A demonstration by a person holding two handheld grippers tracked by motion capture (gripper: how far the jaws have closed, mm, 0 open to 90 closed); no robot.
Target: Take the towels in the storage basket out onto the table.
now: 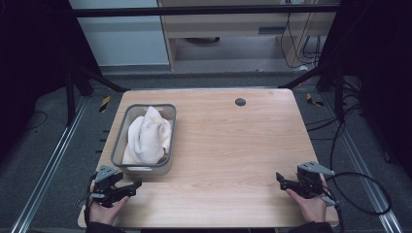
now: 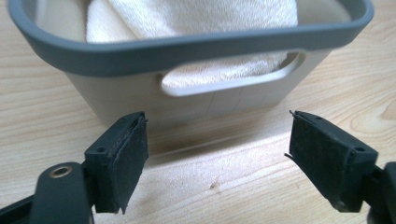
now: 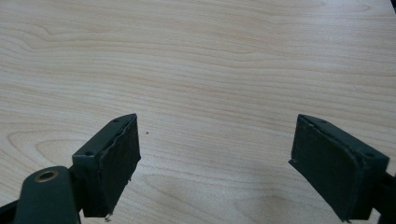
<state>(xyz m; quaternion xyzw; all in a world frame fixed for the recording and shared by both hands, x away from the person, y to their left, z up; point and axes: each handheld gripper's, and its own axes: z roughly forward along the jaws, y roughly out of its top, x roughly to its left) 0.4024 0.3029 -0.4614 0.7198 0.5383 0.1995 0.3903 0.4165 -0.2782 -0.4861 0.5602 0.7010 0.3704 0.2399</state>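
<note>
A grey-rimmed plastic basket [image 1: 144, 165] stands near the left edge of the light wooden table [image 1: 233, 145], a cream folded towel [image 1: 147, 136] heaped inside and rising above its rim. The basket's near end wall blocks the way just ahead of the left gripper [image 2: 217, 154], whose jaws stand wide apart. From the basket to the right edge the tabletop lies bare, apart from a small dark round cap [image 1: 240, 102] near the far edge. The right gripper [image 3: 215, 163], jaws apart, faces bare wood.

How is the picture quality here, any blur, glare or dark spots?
High view: table evenly lit, surroundings fall into near black, slightly soft overall. Left gripper view: the basket rim is blurred up close, the towel washes out white, and a bright glare strip lies on the wood under the basket. Right gripper view: wood grain sharp, jaws a little soft, faint shadows beneath them.
</note>
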